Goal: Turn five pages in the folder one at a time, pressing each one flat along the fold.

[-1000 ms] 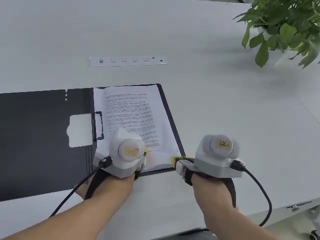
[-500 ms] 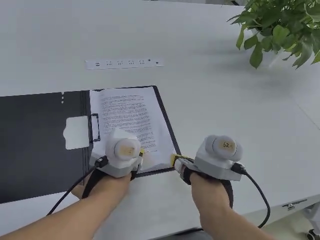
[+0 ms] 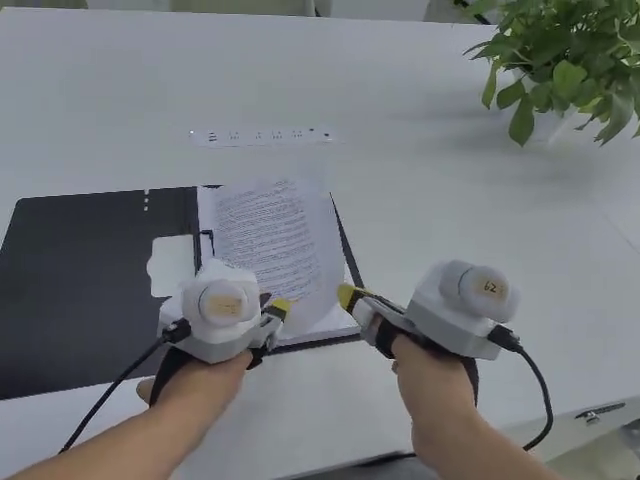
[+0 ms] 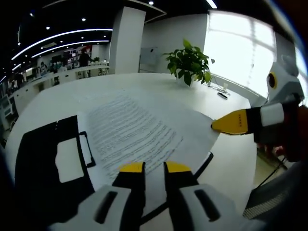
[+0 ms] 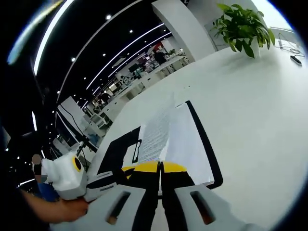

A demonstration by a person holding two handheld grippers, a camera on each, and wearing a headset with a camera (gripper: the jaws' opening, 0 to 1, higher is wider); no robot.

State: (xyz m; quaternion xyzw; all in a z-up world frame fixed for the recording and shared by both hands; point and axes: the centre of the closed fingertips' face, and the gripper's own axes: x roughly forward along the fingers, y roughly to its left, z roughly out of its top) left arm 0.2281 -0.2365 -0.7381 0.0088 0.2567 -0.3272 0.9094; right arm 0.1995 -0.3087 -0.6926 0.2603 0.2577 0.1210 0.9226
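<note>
Head view: the top page (image 3: 268,235) lay flat a second ago and now curls upright off the open folder (image 3: 90,270).
Right gripper (image 3: 346,294): pinched closed on the page's lower corner.
Left gripper (image 4: 154,167): jaws barely parted, empty, at the folder's near edge.
Meaning: a turn is likely under way, with pressing still ahead.

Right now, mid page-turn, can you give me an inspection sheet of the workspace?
Surface: white table, evenly lit.
Job's things: black folder lying open; top page lifted off the stack and curling.
Clutter: power strip beyond the folder; potted plant at the far right.
Grippers: right gripper jaws shut, apparently pinching the page's lower right corner; left gripper jaws slightly apart over the page's near edge.
Cables: left cable crosses the folder's near edge; right cable loops over the table.
Surroundings: open office, pillar, bright windows.
</note>
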